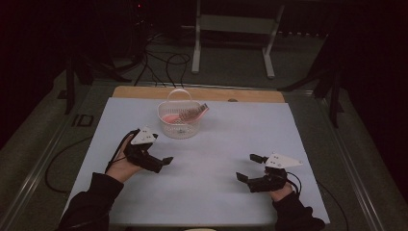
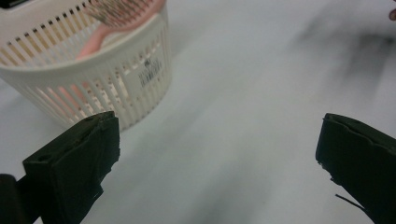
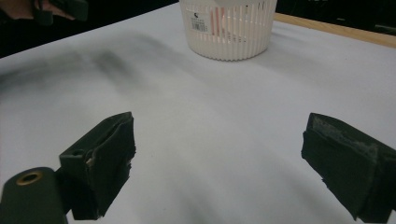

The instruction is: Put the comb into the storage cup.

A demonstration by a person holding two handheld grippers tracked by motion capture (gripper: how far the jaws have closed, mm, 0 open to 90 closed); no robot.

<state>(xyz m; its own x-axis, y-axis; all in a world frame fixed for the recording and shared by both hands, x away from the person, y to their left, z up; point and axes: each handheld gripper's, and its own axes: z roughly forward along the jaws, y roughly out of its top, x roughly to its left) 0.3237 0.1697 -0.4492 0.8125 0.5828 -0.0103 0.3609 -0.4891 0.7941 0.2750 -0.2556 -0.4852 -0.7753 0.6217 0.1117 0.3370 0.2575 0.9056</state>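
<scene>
Currently one white slatted basket (image 1: 179,122) sits on the table (image 1: 221,144), one pink brush (image 1: 185,115) inside. Two grippers, left gripper (image 1: 166,161) and right gripper (image 1: 250,167), both spread wide, empty.

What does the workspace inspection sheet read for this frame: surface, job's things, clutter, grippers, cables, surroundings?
Surface: white sheet over a wooden table, no marks seen.
Job's things: white slatted basket with handle, at the far middle; pink hairbrush lying inside, bristle end poking over the rim.
Clutter: nothing seen.
Grippers: left gripper open, nothing held, near the basket; right gripper open, nothing held, on the near right.
Cables: one trails from each gripper; more run across the floor beyond the table.
Surroundings: dark room, white stand legs behind.
</scene>
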